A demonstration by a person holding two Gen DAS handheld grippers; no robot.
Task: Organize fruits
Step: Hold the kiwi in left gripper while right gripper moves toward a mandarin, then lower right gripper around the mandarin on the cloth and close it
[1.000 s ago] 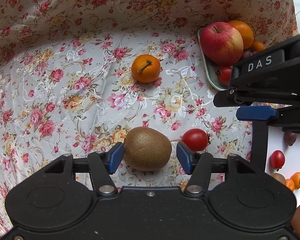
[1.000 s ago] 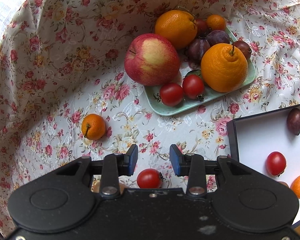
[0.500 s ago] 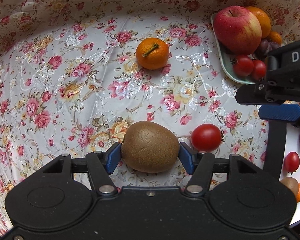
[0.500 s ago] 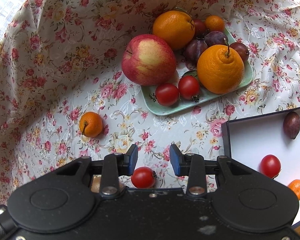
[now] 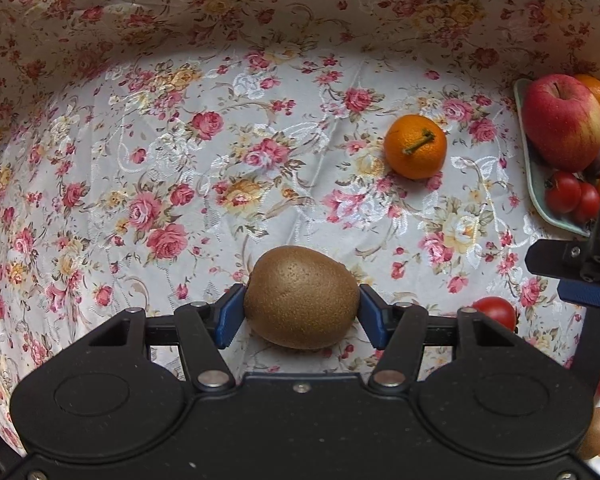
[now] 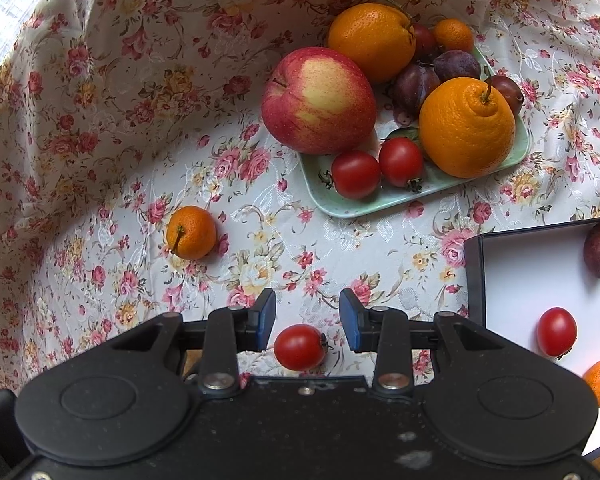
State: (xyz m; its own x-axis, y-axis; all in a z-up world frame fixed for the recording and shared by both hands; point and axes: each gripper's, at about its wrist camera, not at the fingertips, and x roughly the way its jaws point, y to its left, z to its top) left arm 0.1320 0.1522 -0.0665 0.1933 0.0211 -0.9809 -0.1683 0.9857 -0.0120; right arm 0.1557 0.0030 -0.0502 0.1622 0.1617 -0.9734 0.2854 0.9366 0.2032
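A brown kiwi [image 5: 300,292] sits between the blue pads of my left gripper [image 5: 302,314], which is shut on it just over the floral cloth. A red cherry tomato [image 6: 300,346] lies on the cloth under my right gripper [image 6: 308,320]. That gripper is open, with a gap on each side of the tomato. In the left wrist view the same tomato [image 5: 494,312] shows to the right of the kiwi, below the right gripper's blue pad [image 5: 588,296]. A small mandarin [image 6: 191,233] rests alone on the cloth.
A green plate [image 6: 340,208] at the back holds an apple [image 6: 318,100], two oranges, plums and two tomatoes. A black-rimmed white box [image 6: 474,276] at the right holds a plum, a tomato and a mandarin. The cloth rises in folds along the left and back.
The left pads closed onto the kiwi, then carried it left, away from the cherry tomato. The right gripper has stayed over the tomato with its jaws the same.
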